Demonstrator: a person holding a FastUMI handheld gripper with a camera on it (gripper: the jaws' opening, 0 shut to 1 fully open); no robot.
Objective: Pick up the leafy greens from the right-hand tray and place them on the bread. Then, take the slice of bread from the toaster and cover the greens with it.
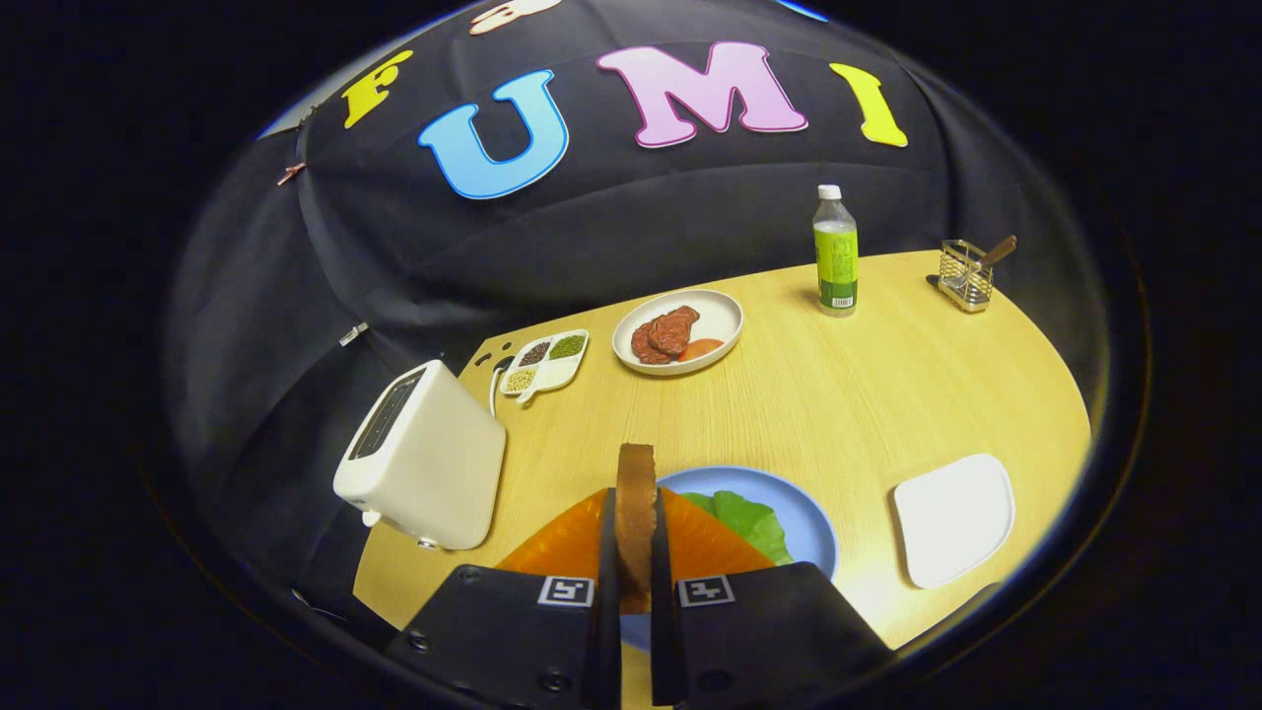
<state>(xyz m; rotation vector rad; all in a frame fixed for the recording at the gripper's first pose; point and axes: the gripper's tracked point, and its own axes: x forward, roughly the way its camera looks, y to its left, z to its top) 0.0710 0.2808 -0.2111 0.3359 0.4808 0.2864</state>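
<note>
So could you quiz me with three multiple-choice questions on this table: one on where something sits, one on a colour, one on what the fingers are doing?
1. Where is the toaster?
A. beside the bottle
B. at the table's edge, left of the blue plate
C. on the white tray

2. What colour is the plate under the greens?
A. blue
B. red
C. black

3. What are the fingers doing?
A. spread wide, holding nothing
B. closed on a bread slice
C. gripping the bottle

Answers: 1 B, it stands left of the blue plate. 2 A, a blue rim shows. 3 B, the bread slice stands on edge between both.
</note>
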